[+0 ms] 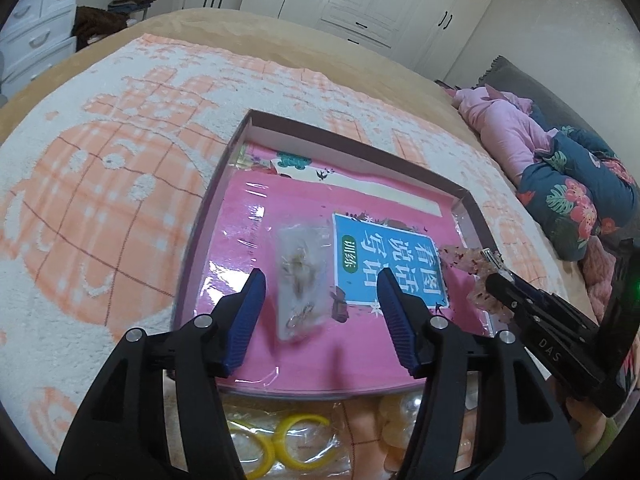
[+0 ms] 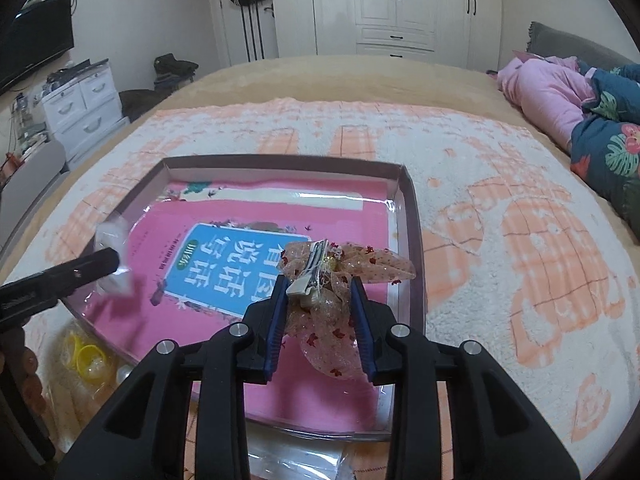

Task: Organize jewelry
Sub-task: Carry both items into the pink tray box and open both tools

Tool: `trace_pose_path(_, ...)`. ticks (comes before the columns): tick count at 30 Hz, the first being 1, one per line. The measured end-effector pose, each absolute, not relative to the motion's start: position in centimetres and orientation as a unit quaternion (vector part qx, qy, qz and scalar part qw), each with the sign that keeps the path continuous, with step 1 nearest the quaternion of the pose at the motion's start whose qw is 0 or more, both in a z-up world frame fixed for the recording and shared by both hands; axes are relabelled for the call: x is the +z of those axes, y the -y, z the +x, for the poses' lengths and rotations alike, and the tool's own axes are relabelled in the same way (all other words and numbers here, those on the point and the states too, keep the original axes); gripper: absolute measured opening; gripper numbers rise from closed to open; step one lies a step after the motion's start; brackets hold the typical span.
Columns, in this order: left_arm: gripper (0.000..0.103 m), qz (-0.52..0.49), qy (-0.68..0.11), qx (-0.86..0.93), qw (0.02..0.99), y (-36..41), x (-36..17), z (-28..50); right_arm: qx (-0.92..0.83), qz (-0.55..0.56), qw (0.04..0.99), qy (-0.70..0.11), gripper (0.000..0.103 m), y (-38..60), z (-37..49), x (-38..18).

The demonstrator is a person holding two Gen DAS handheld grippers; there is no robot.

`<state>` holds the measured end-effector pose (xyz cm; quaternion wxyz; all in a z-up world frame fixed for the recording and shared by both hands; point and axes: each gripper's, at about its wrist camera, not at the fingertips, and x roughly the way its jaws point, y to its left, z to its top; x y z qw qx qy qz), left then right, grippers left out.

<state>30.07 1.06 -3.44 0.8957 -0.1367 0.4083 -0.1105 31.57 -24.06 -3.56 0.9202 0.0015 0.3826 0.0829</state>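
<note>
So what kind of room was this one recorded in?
Most likely a bedroom: a bed with a peach-and-white fleece blanket, white built-in wardrobes behind, and a folded floral quilt near the grey headboard.

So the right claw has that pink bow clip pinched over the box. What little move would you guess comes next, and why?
Probably lower the right gripper slightly and open it. It is shut on the pink bow hair clip, held above the pink book lying in the shallow box. The left gripper is open, with a small clear jewelry bag blurred between its fingers.
</note>
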Motion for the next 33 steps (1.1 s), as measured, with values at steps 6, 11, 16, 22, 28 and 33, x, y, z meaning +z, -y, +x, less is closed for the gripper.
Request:
trace_pose_path(6, 0.060, -0.135, -0.399, -0.105, 0.901, -1.3, -2.9, 29.1, 0.079, -0.006, 0.921, -0.381, 0.048, 24.3, 31.0, -3.7)
trace_pose_path(11, 0.067, -0.131, -0.381, -0.097, 0.910, -2.0, -1.7, 27.6, 0.081, 0.011, 0.929, -0.362, 0.069, 25.1, 29.3, -3.0)
trace_pose_path(16, 0.080, -0.132, -0.359, -0.090, 0.920, -2.9, -0.1, 25.6, 0.084, 0.011, 0.944, -0.319, 0.080, 25.6, 26.5, -1.2)
trace_pose_path(22, 0.092, -0.130, -0.324, -0.093, 0.932, -3.0, 2.2, 23.0, 0.089, 0.008, 0.960, -0.267, 0.088, 26.1, 22.9, 1.0)
trace_pose_path(28, 0.092, -0.131, -0.302, -0.095, 0.939, -3.2, 4.0, 20.3, 0.097, 0.005, 0.969, -0.225, 0.093, 26.5, 19.5, 2.9)
trace_pose_path(33, 0.092, -0.129, -0.294, -0.089, 0.943, -3.5, 4.5, 18.4, 0.109, -0.002, 0.971, -0.215, 0.094, 26.6, 17.4, 3.5)
